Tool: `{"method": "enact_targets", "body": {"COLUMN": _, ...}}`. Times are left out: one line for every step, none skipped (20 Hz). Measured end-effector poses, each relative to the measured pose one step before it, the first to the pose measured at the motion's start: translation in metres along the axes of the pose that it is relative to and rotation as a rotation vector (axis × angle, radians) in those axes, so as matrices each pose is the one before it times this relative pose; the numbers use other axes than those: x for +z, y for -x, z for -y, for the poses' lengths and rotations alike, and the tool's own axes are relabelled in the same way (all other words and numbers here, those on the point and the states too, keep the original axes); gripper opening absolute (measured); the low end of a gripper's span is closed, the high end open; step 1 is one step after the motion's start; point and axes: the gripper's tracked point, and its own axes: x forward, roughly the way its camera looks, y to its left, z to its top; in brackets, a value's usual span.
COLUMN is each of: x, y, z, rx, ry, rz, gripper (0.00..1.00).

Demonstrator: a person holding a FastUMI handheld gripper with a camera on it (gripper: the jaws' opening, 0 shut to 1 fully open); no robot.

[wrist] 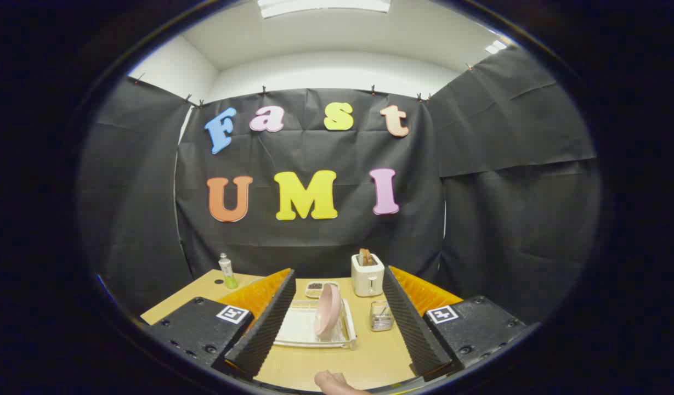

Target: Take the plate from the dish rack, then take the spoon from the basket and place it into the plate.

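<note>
Nearest to you, at the bottom centre of the frame, part of a hand (337, 383) rests on the wooden surface (369, 359). Your tool (337, 315) hangs above the surface with its two ribbed fingers (268, 323) spread wide — nothing is held between them.

Just ahead, framed in the gap between the fingers, the dish rack (315, 329) sits on the surface, a clear tray with the pink plate (327, 316) standing on edge in it, toward its right side. To the right of the rack, close beside the right finger, is the small wire basket (380, 316) — something thin stands in it, likely the spoon, though it is too small to be sure.

Further back, a small dish (316, 287) with dark contents lies behind the rack, and a white toaster (367, 274) stands right of it with toast poking up. Off at lower left of the frame, beyond the left finger, a green bottle (227, 271) stands near the surface's far corner.
</note>
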Motion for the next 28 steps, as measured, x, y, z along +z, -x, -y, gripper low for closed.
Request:
{"method": "enact_targets", "body": {"x": -0.00143, "y": -0.00151, "z": 0.00102, "rx": -0.00328, "ry": 0.00653, "rz": -0.00660, "gripper": 1.00}}
{"method": "enact_targets", "body": {"x": 0.00008, "y": -0.00152, "z": 0.00093, "rx": -0.00089, "ry": 0.00377, "rz": -0.00564, "gripper": 1.00}}
{"method": "enact_targets", "body": {"x": -0.00100, "y": -0.00117, "z": 0.00063, "rx": -0.00155, "ry": 0.00340, "rz": -0.00329, "gripper": 1.00}}
{"method": "enact_targets", "body": {"x": 0.00188, "y": -0.00066, "z": -0.00030, "rx": 0.00168, "ry": -0.00133, "rz": 0.00261, "gripper": 1.00}}
{"method": "enact_targets", "body": {"x": 0.00354, "y": -0.00183, "z": 0.00080, "rx": 0.00387, "ry": -0.00576, "rz": 0.01531, "gripper": 1.00}}
{"method": "enact_targets", "body": {"x": 0.00403, "y": -0.00135, "z": -0.00167, "rx": 0.01091, "ry": -0.00960, "rz": 0.01526, "gripper": 1.00}}
{"method": "enact_targets", "body": {"x": 0.00114, "y": -0.00253, "z": -0.00140, "rx": 0.00981, "ry": -0.00579, "rz": 0.01733, "gripper": 1.00}}
{"method": "enact_targets", "body": {"x": 0.00220, "y": -0.00312, "z": 0.00030, "rx": 0.00621, "ry": -0.00024, "rz": 0.01476, "gripper": 1.00}}
{"method": "enact_targets", "body": {"x": -0.00086, "y": -0.00371, "z": 0.00092, "rx": 0.00632, "ry": -0.00045, "rz": 0.01043, "gripper": 1.00}}
{"method": "enact_targets", "body": {"x": -0.00111, "y": -0.00312, "z": 0.00028, "rx": 0.00745, "ry": 0.00008, "rz": -0.00061, "gripper": 1.00}}
{"method": "enact_targets", "body": {"x": -0.00273, "y": -0.00355, "z": 0.00011, "rx": 0.00684, "ry": -0.00329, "rz": -0.00408, "gripper": 1.00}}
{"method": "enact_targets", "body": {"x": -0.00140, "y": -0.00356, "z": 0.00203, "rx": 0.00093, "ry": 0.00000, "rz": -0.00694, "gripper": 1.00}}
{"method": "enact_targets", "body": {"x": 0.00039, "y": -0.00455, "z": 0.00260, "rx": 0.00338, "ry": -0.00139, "rz": -0.00065, "gripper": 1.00}}
{"method": "enact_targets", "body": {"x": 0.00145, "y": -0.00460, "z": 0.00165, "rx": 0.00340, "ry": 0.00414, "rz": -0.00161, "gripper": 1.00}}
{"method": "enact_targets", "body": {"x": 0.00093, "y": -0.00553, "z": 0.00250, "rx": -0.00106, "ry": 0.00663, "rz": -0.00184, "gripper": 1.00}}
{"method": "enact_targets", "body": {"x": 0.00142, "y": -0.00529, "z": 0.00257, "rx": -0.00042, "ry": 0.00581, "rz": -0.00517, "gripper": 1.00}}
{"method": "enact_targets", "body": {"x": 0.00066, "y": -0.00673, "z": 0.00195, "rx": -0.00222, "ry": 0.00280, "rz": -0.00402, "gripper": 1.00}}
{"method": "enact_targets", "body": {"x": 0.00076, "y": -0.00589, "z": 0.00185, "rx": -0.00326, "ry": 0.00227, "rz": -0.00592, "gripper": 1.00}}
{"method": "enact_targets", "body": {"x": -0.00108, "y": -0.00847, "z": 0.00113, "rx": -0.00246, "ry": 0.00660, "rz": -0.01812, "gripper": 1.00}}
{"method": "enact_targets", "body": {"x": -0.00211, "y": -0.00720, "z": -0.00073, "rx": 0.00365, "ry": 0.00431, "rz": -0.02438, "gripper": 1.00}}
{"method": "enact_targets", "body": {"x": -0.00342, "y": -0.00640, "z": -0.00228, "rx": 0.00571, "ry": 0.00325, "rz": -0.02914, "gripper": 1.00}}
{"method": "enact_targets", "body": {"x": -0.00342, "y": -0.00848, "z": -0.00319, "rx": 0.00816, "ry": 0.00689, "rz": -0.03714, "gripper": 1.00}}
{"method": "enact_targets", "body": {"x": -0.00117, "y": -0.00941, "z": -0.00089, "rx": 0.00158, "ry": 0.00532, "rz": -0.02482, "gripper": 1.00}}
{"method": "enact_targets", "body": {"x": -0.00097, "y": -0.00838, "z": -0.00111, "rx": 0.00109, "ry": 0.00608, "rz": -0.02798, "gripper": 1.00}}
{"method": "enact_targets", "body": {"x": -0.00163, "y": -0.00999, "z": -0.00333, "rx": 0.00468, "ry": 0.00159, "rz": -0.02402, "gripper": 1.00}}
{"method": "enact_targets", "body": {"x": -0.00005, "y": -0.00940, "z": -0.00375, "rx": 0.00767, "ry": 0.00217, "rz": -0.02956, "gripper": 1.00}}
{"method": "enact_targets", "body": {"x": -0.00159, "y": -0.01048, "z": -0.00280, "rx": 0.00242, "ry": 0.00571, "rz": -0.02803, "gripper": 1.00}}
{"method": "enact_targets", "body": {"x": -0.00083, "y": -0.00978, "z": -0.00012, "rx": -0.00475, "ry": 0.00795, "rz": -0.02946, "gripper": 1.00}}
